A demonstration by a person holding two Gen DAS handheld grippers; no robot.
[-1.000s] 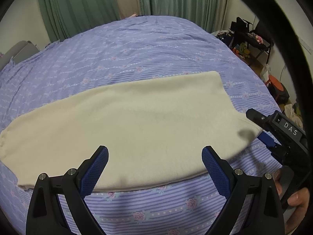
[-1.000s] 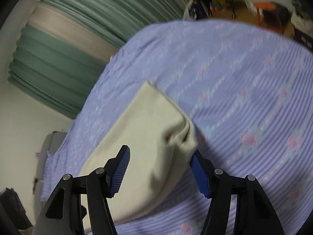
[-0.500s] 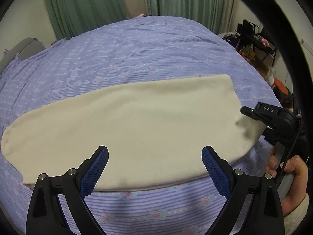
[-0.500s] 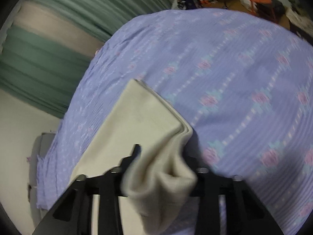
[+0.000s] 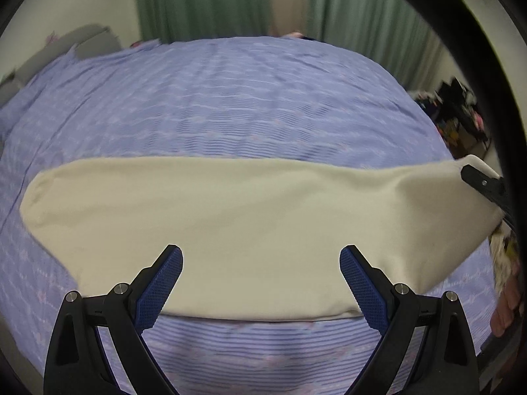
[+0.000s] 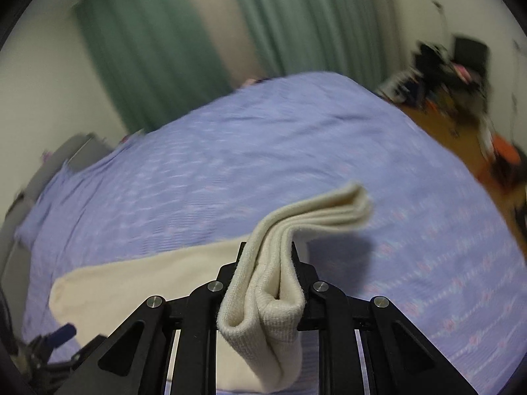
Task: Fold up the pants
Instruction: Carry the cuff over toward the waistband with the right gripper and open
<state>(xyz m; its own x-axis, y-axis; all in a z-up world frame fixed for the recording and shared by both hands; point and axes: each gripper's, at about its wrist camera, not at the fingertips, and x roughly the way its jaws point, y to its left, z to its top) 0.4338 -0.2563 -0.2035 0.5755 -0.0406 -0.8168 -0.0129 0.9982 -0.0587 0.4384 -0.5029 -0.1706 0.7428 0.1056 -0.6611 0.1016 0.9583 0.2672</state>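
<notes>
While the pants [image 5: 250, 230] lie crosswise on the bed [image 5: 230, 108]:
Right gripper [image 6: 268, 260]: clamps their raised end.
Left gripper [image 5: 260, 275]: spread, empty, probably above near edge.

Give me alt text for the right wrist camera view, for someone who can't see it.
The right gripper is clamped shut on one end of cream pants, lifting the bunched, layered fabric off a purple floral bedspread while the rest lies flat to the left. Green curtains hang behind the bed, and the image is motion-blurred.
</notes>
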